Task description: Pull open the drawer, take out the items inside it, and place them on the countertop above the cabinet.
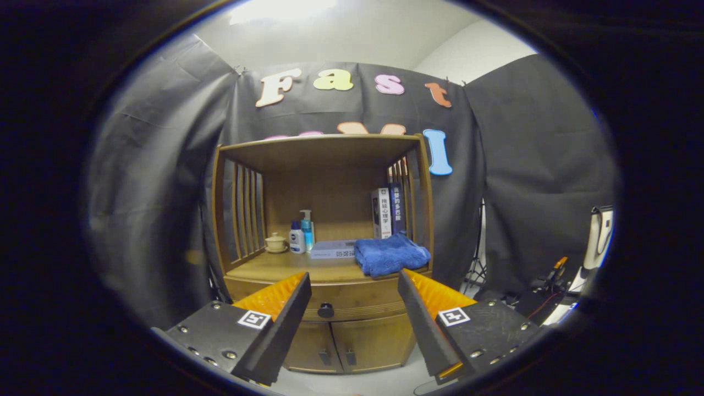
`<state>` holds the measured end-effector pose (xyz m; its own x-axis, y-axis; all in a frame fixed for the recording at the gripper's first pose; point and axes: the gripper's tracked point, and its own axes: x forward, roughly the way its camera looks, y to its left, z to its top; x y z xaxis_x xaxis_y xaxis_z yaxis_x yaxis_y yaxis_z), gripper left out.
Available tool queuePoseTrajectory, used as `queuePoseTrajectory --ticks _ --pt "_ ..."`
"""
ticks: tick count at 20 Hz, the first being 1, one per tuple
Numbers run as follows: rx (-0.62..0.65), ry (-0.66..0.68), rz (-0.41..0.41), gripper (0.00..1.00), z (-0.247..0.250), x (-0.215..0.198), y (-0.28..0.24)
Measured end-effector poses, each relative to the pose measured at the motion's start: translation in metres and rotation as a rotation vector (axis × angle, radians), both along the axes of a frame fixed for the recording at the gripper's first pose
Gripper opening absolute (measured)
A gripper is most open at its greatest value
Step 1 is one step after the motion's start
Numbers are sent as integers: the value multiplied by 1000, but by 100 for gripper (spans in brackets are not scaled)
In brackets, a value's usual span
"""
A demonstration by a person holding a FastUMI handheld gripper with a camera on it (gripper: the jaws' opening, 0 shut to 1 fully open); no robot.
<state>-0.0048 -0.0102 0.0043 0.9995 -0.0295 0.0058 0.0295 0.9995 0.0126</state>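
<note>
My gripper (355,280) is wide open and holds nothing, the closed drawer (352,302) with its dark knob (325,311) lies beyond the fingers, and above it the countertop (286,269) carries a blue towel (390,254), bottles (301,234) and books (388,212).

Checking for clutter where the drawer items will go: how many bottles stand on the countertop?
2: a white bottle beside a blue pump bottle, both right of the small cup. More could be hidden behind them.

Drawer (346,305) shut, contents hidden; ends prob. behind gripper (355,286) fingers.
</note>
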Motion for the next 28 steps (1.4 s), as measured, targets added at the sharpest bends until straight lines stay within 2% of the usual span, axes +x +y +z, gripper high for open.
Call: queuePoseTrajectory --ticks 4,7,12,16,20,22,26,28 --pt "-1 -8 -16 95 -4 12 -1" --pt "-50 -19 -40 95 -16 39 7" --pt "16 83 48 94 -74 98 48" --pt "93 189 60 92 -129 131 58" --pt "102 276 75 92 -170 163 70" --pt "105 318 73 81 -191 176 70" --pt "114 387 84 80 -218 191 68" --pt "91 417 85 74 -229 199 69"
